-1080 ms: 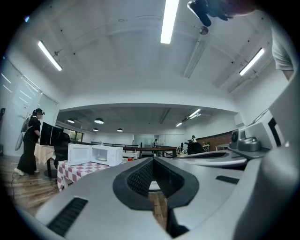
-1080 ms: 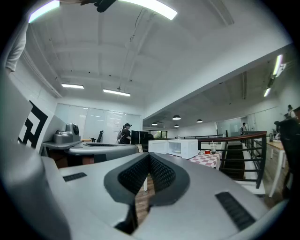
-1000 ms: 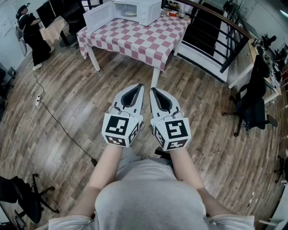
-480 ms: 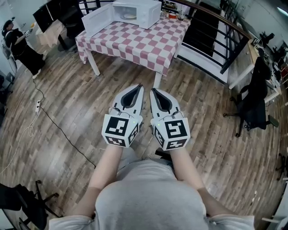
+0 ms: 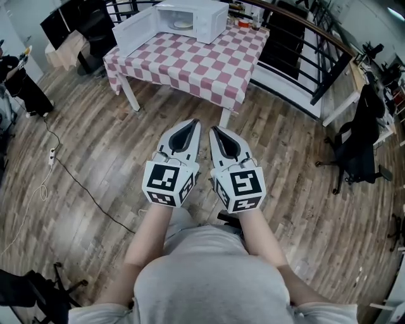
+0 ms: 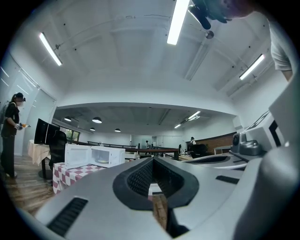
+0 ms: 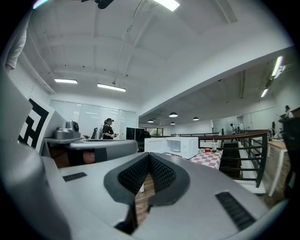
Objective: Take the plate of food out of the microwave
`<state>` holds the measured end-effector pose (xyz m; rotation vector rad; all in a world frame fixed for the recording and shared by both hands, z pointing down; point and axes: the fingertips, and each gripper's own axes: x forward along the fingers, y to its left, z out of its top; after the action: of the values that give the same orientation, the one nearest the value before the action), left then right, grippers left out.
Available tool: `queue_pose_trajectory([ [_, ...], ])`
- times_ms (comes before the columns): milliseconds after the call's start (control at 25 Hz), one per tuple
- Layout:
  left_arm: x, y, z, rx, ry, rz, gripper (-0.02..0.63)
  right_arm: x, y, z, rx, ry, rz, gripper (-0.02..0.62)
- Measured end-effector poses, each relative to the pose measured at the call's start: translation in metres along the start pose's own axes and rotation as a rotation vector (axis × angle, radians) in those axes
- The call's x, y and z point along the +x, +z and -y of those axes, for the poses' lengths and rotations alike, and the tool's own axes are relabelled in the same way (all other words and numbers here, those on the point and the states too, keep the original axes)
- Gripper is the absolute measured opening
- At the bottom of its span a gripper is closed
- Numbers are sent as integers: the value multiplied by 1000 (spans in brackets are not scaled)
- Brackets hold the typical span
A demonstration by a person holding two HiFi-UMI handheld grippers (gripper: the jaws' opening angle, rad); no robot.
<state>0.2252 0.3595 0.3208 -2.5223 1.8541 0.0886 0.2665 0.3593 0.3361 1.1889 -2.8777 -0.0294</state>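
- Both tongs are held low in front of the body, side by side and close to each other, over bare wooden floor (image 5: 95, 158). We read this as a carrying posture for the walk-up, since nothing is within reach.
- The left gripper (image 5: 193, 121) has its jaws brought together with nothing between them. Only floor shows through the slit in the left gripper view.
- The right gripper (image 5: 215, 128) has its jaws likewise together and empty, with the tips meeting in the right gripper view. Closed jaws suit travel, and we judge they must part before any grasp.
- The microwave (image 5: 193, 18) stands on the far part of a table with a red-and-white checked cloth (image 5: 196, 63), well apart from both tongs.
- Its door (image 5: 134, 26) is swung wide to the left, which leaves the cavity open toward us, so no opening step appears to remain.
- The plate (image 5: 182, 24) lies inside the cavity, seen as a pale disc on the cavity floor. It is too small for us to tell what food it carries.
- The left gripper view places the same open microwave (image 6: 96, 156) to the left of the jaws, so that gripper is not yet aimed at it.
- We judge the task to be at its approach stage, with the plate untouched.
- A cable (image 5: 76, 174) crosses the floor on the left, off the direct path to the table.
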Motion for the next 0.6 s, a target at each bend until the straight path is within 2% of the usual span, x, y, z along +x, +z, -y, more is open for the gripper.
queue_pose_trajectory([
  [600, 29, 8, -81, -24, -23, 11, 3, 84, 2, -11, 3, -35, -38, 25],
])
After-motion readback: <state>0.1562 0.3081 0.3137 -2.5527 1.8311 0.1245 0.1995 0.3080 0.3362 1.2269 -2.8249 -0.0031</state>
